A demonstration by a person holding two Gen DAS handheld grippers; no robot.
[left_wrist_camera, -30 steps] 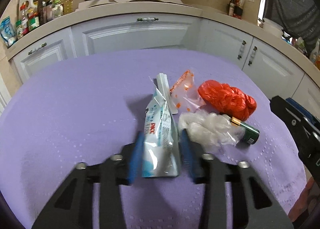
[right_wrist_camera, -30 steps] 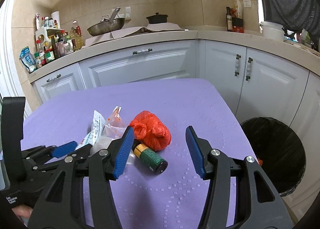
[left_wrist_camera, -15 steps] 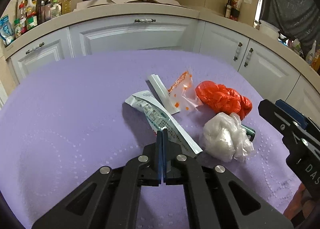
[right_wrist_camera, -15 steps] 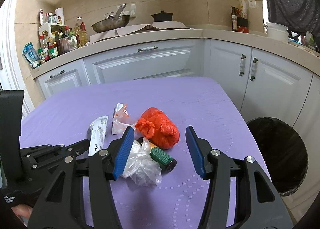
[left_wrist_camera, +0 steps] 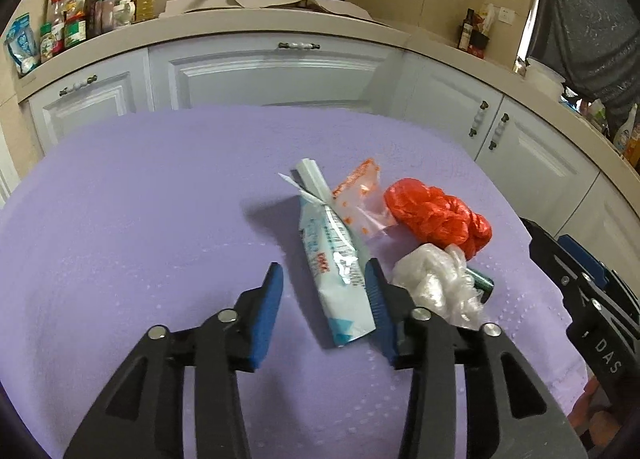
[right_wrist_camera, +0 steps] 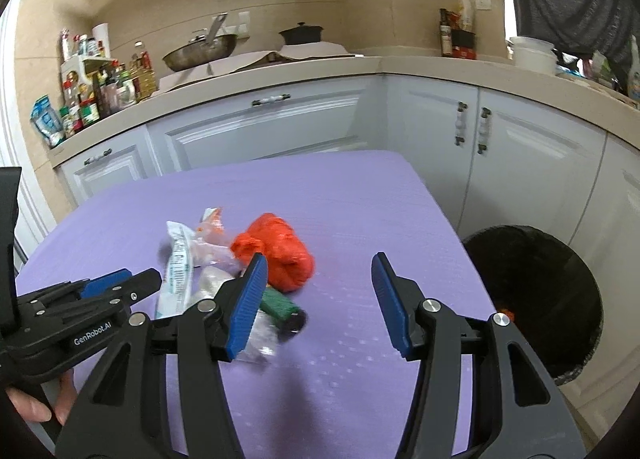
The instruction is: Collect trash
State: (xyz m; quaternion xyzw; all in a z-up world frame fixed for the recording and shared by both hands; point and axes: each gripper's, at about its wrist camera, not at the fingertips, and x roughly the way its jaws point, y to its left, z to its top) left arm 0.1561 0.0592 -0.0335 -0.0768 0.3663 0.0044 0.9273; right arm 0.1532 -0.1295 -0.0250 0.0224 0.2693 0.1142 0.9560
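A heap of trash lies on the purple table (left_wrist_camera: pixel 140 219). A white and blue wrapper (left_wrist_camera: pixel 336 267) lies between the fingers of my open left gripper (left_wrist_camera: pixel 324 283), close to the right finger. Beside it are a clear orange-printed bag (left_wrist_camera: pixel 360 195), a red plastic bag (left_wrist_camera: pixel 436 219), a crumpled clear bag (left_wrist_camera: pixel 432 279) and a green battery (left_wrist_camera: pixel 482 283), partly hidden. My right gripper (right_wrist_camera: pixel 316 279) is open and empty above the table, with the red bag (right_wrist_camera: pixel 280 251) and the battery (right_wrist_camera: pixel 280 307) just left of its middle.
A black-lined trash bin (right_wrist_camera: pixel 532 299) stands on the floor right of the table's edge. White cabinets (right_wrist_camera: pixel 280 127) and a counter with bottles, a pan and a pot run behind the table. A person in dark clothes stands at the far right.
My left gripper was shut on the wrapper half a second ago and has opened; the wrapper lies back on the table. The right gripper stayed open and shifted a little.
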